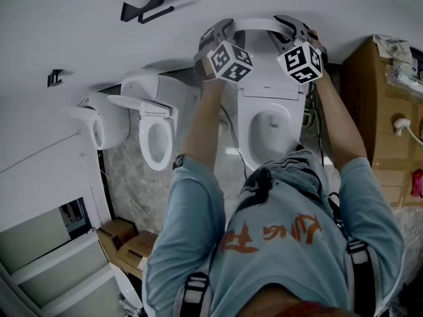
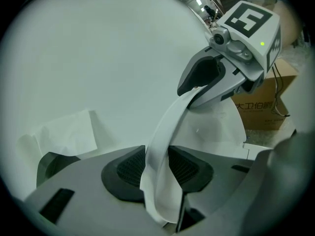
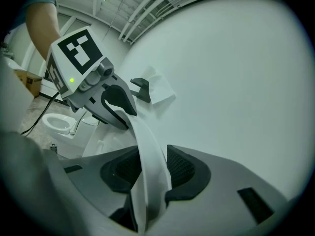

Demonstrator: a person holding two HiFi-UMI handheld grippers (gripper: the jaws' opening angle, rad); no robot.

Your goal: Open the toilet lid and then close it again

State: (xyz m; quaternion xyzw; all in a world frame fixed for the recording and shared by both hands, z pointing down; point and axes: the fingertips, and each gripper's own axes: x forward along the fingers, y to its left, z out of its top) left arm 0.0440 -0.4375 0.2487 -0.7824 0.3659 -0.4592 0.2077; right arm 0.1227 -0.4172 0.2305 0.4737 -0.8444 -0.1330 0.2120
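Observation:
The white toilet lid (image 1: 259,23) stands raised above the toilet bowl (image 1: 249,136), its rim arching between my two grippers close to the wall. My left gripper (image 1: 225,28) is shut on the lid's left edge; in the left gripper view the thin white lid (image 2: 170,124) runs between the dark pads (image 2: 129,170) of that gripper (image 2: 157,167). My right gripper (image 1: 289,25) is shut on the right edge, where the lid (image 3: 146,144) is pinched in its jaws (image 3: 147,173). Each gripper view shows the other gripper further along the rim.
Two more white toilets (image 1: 156,134) (image 1: 96,127) stand to the left. Cardboard boxes (image 1: 380,104) are stacked at the right and smaller ones (image 1: 129,246) lie at lower left. A black paper holder (image 1: 149,8) hangs on the white wall behind.

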